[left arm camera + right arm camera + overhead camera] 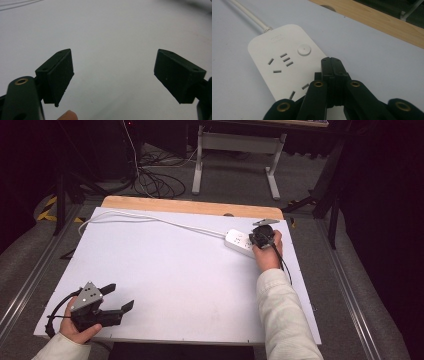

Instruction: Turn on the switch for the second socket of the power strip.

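- Power strip (pixel 240 241) lies near the far right corner of the table (pixel 165 270), its white cord (pixel 150 217) trailing off toward the far left corner.
- Your right gripper (pixel 331 61) has its jaws pressed together, empty, tips over the strip just short of the round switch button (pixel 304 50).
- Whether the tips touch the strip: can't tell.
- Your left gripper (pixel 116 297) sits at the near left corner, jaws wide, nothing between them.
- Judgement: approach done; the press on the button looks yet to come. Sockets empty, no plug about.
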Demonstrator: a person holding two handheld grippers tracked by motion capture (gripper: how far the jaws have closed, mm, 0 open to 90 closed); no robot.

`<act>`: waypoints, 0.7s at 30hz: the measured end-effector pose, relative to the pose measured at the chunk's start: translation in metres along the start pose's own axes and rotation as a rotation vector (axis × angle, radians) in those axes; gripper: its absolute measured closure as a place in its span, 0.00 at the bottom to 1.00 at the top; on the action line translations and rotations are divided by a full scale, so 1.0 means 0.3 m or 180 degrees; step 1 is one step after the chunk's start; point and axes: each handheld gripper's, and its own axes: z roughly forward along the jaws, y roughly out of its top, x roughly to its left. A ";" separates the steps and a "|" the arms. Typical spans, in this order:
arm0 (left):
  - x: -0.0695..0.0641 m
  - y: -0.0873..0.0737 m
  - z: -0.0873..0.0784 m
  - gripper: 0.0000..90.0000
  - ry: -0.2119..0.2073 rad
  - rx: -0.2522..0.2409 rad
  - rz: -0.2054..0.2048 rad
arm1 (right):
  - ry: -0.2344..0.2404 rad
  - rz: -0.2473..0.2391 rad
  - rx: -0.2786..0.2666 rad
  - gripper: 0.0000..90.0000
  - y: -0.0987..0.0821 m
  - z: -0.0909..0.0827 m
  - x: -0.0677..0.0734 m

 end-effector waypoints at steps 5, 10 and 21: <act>-0.001 0.000 0.000 0.18 -0.0005 0.0003 0.0005 | 0.0030 0.0050 0.0003 1.00 -0.002 0.001 -0.004; -0.001 0.000 0.001 0.18 -0.0012 0.0002 0.0004 | 0.0021 0.0048 0.0014 1.00 0.000 0.002 -0.003; -0.001 0.000 0.002 0.18 -0.0015 0.0017 0.0013 | 0.0068 0.0153 0.0007 1.00 -0.003 0.003 -0.010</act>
